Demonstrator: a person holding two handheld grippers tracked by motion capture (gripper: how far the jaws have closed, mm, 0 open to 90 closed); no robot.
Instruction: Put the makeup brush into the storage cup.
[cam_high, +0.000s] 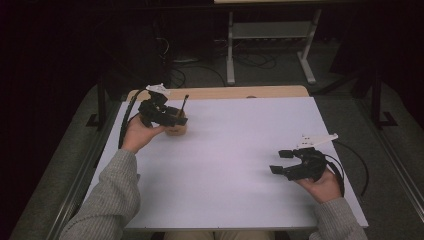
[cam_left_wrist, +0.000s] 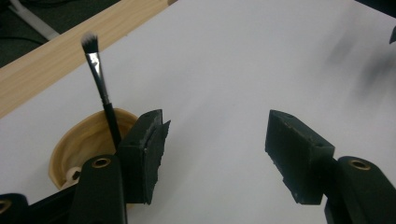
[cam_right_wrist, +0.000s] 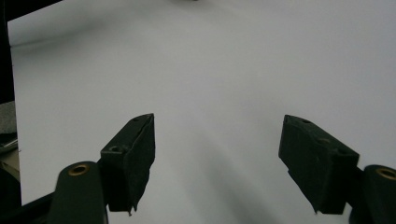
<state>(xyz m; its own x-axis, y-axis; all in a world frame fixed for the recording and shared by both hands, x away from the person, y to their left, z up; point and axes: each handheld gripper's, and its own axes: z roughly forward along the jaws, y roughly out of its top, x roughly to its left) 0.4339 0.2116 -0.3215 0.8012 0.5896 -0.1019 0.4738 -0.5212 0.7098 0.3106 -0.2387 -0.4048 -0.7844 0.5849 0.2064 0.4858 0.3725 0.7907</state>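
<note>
Makeup brush (cam_left_wrist: 99, 77): one unit, black handle, silver ferrule, dark bristles with pale tips uppermost. It stands nearly upright, leaning slightly, inside one small round wooden cup (cam_left_wrist: 77, 144) near the far left corner of the worktop (cam_high: 235, 150). No brand, label or writing is legible on brush or cup.

Tools: two. The left tool (cam_left_wrist: 215, 140) is held just beside the cup. Its jaws stand wide apart with nothing between them; one jaw sits close against the cup's rim, just in front of the brush handle, and whether it touches either cannot be told. The right tool (cam_right_wrist: 217, 158) is held above the bare white surface at the near right, well apart from the cup, jaws likewise wide apart and holding nothing.

Worktop: one, white sheet over a light wooden board, whose edge shows along the far side.
</note>
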